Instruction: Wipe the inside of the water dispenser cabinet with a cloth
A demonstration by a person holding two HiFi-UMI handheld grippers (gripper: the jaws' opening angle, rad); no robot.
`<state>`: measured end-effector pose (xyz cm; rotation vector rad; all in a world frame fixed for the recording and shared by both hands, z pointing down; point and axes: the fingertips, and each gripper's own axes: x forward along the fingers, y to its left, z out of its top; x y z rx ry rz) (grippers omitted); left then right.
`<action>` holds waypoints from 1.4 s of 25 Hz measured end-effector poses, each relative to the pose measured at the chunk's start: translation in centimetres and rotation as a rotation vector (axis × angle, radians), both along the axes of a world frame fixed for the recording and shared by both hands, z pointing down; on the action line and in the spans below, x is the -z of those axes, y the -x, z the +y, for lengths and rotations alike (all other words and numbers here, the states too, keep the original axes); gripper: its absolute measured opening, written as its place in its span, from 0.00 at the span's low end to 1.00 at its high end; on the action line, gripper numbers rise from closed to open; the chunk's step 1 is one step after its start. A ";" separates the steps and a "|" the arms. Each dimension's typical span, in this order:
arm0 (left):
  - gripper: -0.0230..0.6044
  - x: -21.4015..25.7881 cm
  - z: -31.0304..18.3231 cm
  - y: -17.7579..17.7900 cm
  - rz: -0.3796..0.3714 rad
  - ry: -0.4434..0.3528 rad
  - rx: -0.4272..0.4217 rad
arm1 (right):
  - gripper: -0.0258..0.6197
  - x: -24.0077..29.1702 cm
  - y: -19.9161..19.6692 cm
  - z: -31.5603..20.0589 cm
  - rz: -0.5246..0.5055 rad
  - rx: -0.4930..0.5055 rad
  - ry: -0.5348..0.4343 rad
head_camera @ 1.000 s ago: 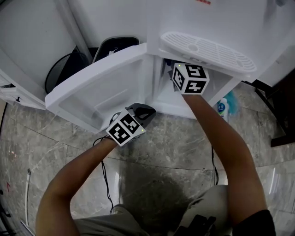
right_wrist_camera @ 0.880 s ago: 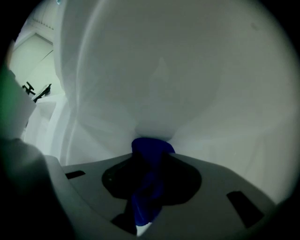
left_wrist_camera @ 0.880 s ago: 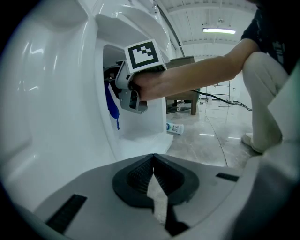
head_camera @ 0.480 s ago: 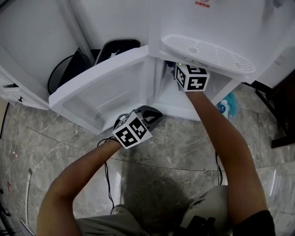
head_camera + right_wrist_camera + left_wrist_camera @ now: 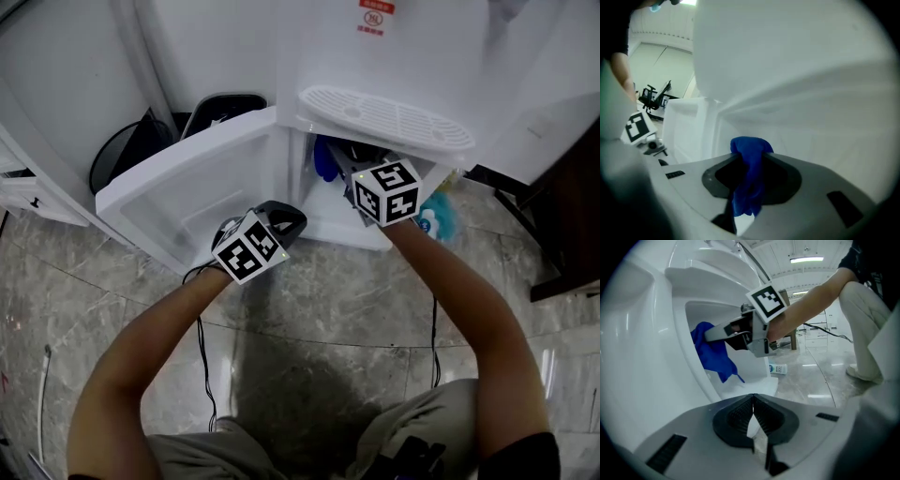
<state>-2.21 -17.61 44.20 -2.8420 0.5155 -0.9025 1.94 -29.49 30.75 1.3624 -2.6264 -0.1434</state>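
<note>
The white water dispenser's cabinet (image 5: 323,211) stands open, its door (image 5: 187,187) swung out to the left. My right gripper (image 5: 339,167) reaches into the opening under the drip tray, shut on a blue cloth (image 5: 323,159). In the right gripper view the cloth (image 5: 749,173) hangs bunched between the jaws, close to the white inner wall (image 5: 811,117). The left gripper view shows the cloth (image 5: 712,355) dangling at the left side of the opening. My left gripper (image 5: 281,218) is shut and empty, just in front of the door's lower edge; its fingertips (image 5: 749,405) meet.
A round black bin (image 5: 127,145) and a black lidded bin (image 5: 225,101) stand behind the door. A small blue-and-white bottle (image 5: 433,225) lies on the grey stone floor right of the cabinet. A black cable (image 5: 202,347) runs across the floor. Dark furniture (image 5: 572,234) is at the right.
My right gripper has drawn back toward the cabinet's front and the blue cloth now shows in the opening. My left gripper has lifted a little beside the door.
</note>
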 end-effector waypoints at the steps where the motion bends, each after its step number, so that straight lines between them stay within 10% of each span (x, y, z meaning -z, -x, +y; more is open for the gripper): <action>1: 0.05 0.2 -0.2 0.1 -0.003 -0.006 0.006 | 0.18 -0.2 -0.1 0.9 0.014 0.020 0.014; 18: 0.05 0.3 0.6 -3.9 -0.123 -0.087 -0.087 | 0.18 -7.1 -5.4 12.8 0.150 0.191 0.281; 35: 0.05 0.3 2.1 -7.1 -0.137 -0.102 -0.152 | 0.18 -8.1 -5.3 13.4 0.185 0.236 0.294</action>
